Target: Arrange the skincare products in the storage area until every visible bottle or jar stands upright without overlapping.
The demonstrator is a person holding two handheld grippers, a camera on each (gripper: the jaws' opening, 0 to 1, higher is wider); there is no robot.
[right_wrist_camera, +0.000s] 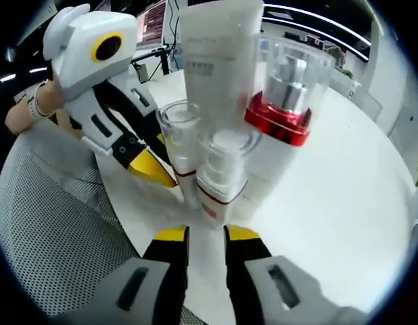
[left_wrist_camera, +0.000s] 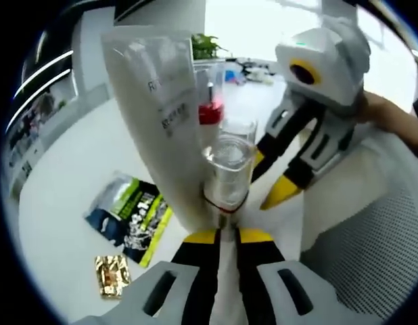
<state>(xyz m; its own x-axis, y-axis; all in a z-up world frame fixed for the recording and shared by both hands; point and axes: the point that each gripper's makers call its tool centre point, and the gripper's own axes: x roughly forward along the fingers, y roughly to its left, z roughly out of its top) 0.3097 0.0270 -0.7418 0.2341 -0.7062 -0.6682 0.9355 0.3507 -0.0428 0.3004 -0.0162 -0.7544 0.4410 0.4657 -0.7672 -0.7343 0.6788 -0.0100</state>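
The left gripper point(left_wrist_camera: 221, 235) and the right gripper point(right_wrist_camera: 205, 233) point toward each other, jaws slightly parted on both. A bare hand point(left_wrist_camera: 391, 115) holds the right one.

A white round-edged surface point(left_wrist_camera: 74, 169) carries everything here. Standing on it in a tight cluster are a tall white squeeze tube with grey print point(left_wrist_camera: 161, 115), a small clear-capped bottle with a red band at its neck point(left_wrist_camera: 228, 169), another clear-capped white bottle with a red band point(right_wrist_camera: 221, 172) just beside it, and a white bottle with a glossy red collar and a clear cap over a silver pump point(right_wrist_camera: 285, 95). All four stand upright, close together. Away from the cluster, toward one edge, a dark and green printed flat packet point(left_wrist_camera: 131, 217) lies flat, and a small gold foil packet point(left_wrist_camera: 112, 275) lies just beside it.
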